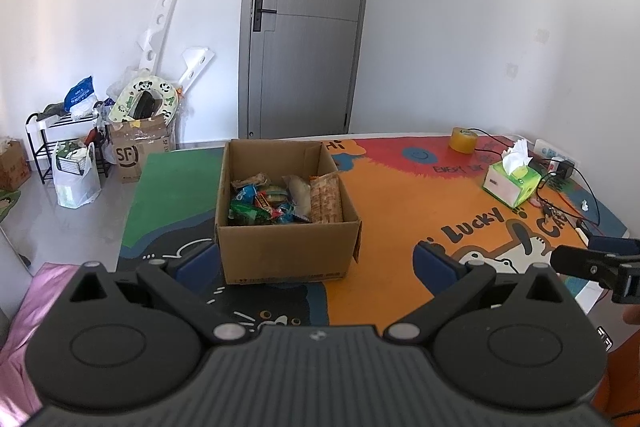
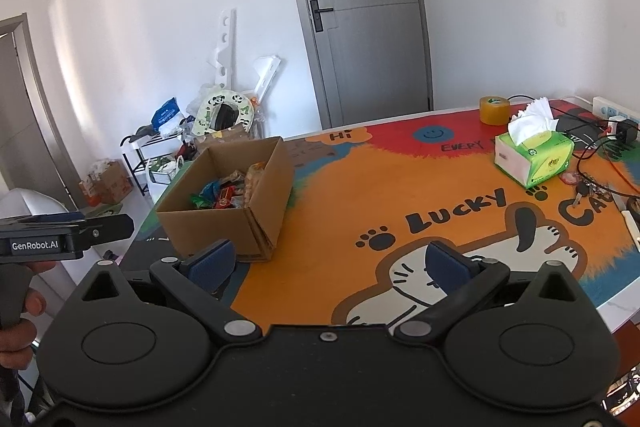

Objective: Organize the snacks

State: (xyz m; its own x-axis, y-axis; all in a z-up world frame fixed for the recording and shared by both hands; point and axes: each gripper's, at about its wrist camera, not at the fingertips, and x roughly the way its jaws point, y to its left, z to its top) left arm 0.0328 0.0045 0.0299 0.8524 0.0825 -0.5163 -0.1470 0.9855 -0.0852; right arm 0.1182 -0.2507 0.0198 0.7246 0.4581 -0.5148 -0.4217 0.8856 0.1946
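An open cardboard box (image 1: 286, 251) stands on the colourful table mat (image 1: 400, 211). It holds several wrapped snacks (image 1: 280, 201), among them a long brown biscuit pack (image 1: 326, 201). My left gripper (image 1: 316, 261) is open and empty, with its fingers on either side of the box's near wall. The box also shows in the right wrist view (image 2: 224, 223), with the snacks (image 2: 228, 193) inside. My right gripper (image 2: 328, 265) is open and empty, above the mat to the right of the box.
A green tissue box (image 2: 534, 157), a roll of yellow tape (image 2: 495, 110), keys (image 2: 586, 189), cables and a power strip (image 2: 616, 113) lie at the mat's far right. Floor clutter, a shoe rack (image 1: 56, 151) and a grey door (image 1: 304, 23) are beyond the table.
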